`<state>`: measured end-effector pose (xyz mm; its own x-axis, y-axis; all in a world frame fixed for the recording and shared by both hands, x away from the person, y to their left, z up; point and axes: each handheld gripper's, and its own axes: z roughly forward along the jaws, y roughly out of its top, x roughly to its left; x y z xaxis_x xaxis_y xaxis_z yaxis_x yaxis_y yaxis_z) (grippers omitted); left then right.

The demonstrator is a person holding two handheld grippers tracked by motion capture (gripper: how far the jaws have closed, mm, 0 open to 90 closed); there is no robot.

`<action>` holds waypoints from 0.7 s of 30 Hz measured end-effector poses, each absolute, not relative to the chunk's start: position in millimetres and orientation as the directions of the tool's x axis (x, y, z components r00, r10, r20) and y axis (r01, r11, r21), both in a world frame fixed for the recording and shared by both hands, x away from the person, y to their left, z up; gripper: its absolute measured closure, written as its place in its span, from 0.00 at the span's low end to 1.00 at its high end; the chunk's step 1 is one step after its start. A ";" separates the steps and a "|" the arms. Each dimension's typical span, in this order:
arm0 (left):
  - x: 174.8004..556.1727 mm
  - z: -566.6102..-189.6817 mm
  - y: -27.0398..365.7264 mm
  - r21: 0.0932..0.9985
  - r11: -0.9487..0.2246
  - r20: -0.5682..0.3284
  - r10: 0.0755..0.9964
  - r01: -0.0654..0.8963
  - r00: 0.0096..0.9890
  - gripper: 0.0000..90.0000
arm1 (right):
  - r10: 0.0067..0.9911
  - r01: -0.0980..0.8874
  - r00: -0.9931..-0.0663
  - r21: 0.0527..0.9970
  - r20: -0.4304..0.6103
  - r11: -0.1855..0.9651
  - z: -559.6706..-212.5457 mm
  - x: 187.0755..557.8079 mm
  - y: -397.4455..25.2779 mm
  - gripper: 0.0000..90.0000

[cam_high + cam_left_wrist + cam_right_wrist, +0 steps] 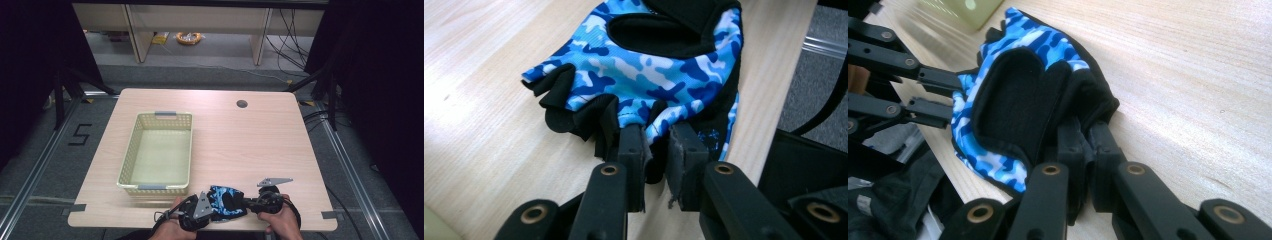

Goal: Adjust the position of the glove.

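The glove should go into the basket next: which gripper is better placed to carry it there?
Probably left. Both grippers pinch the glove, but the left gripper is on the side nearer the basket, while the right gripper would have to reach further across.

Glove (649,75): knit cloth with a fine ribbed weave, printed in blue camouflage, matt; its palm patch and finger edges are a black, softer, felt-like fabric. Desk (250,140): pale wood-grain laminate, smooth, with a slight sheen where light falls. Basket (131,155): cream plastic, walls pierced in a lattice, semi-matt, with grey handle strips. Left tongs (656,150) and right tongs (1087,145): matt black plastic links with brass-coloured rivets; the pads look like black rubber, frayed at the edges. Plates atop the tongs: flat grey metal.
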<state>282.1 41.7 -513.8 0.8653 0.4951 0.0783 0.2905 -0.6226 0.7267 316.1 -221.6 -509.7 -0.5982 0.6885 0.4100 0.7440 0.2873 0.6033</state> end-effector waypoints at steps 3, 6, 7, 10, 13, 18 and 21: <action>283.9 -512.6 42.7 0.746 -0.601 0.078 0.506 0.286 0.859 0.88 | 0.680 0.724 -0.616 0.625 0.396 0.292 -508.5 317.2 -220.0 0.98; 284.1 -508.0 44.2 0.757 -0.587 0.077 0.519 0.289 0.852 0.88 | 0.666 0.713 -0.625 0.645 0.407 0.275 -507.6 317.5 -219.8 0.98; 284.3 -506.8 44.5 0.758 -0.586 0.082 0.521 0.286 0.849 0.89 | 0.662 0.711 -0.625 0.650 0.413 0.266 -505.6 317.0 -220.1 0.98; 286.0 -503.6 45.8 0.760 -0.590 0.095 0.516 0.273 0.851 0.89 | 0.660 0.691 -0.635 0.677 0.401 0.253 -499.2 315.5 -220.8 0.98; 285.1 -501.2 47.6 0.761 -0.586 0.088 0.520 0.280 0.850 0.89 | 0.660 0.684 -0.637 0.688 0.399 0.244 -494.4 313.3 -221.8 0.98; 284.1 -497.9 47.0 0.767 -0.581 0.084 0.512 0.272 0.855 0.89 | 0.653 0.666 -0.647 0.708 0.392 0.235 -492.5 311.3 -221.7 0.98; 284.0 -494.3 47.7 0.767 -0.586 0.085 0.496 0.262 0.864 0.89 | 0.648 0.673 -0.642 0.706 0.410 0.221 -490.0 309.6 -223.8 0.98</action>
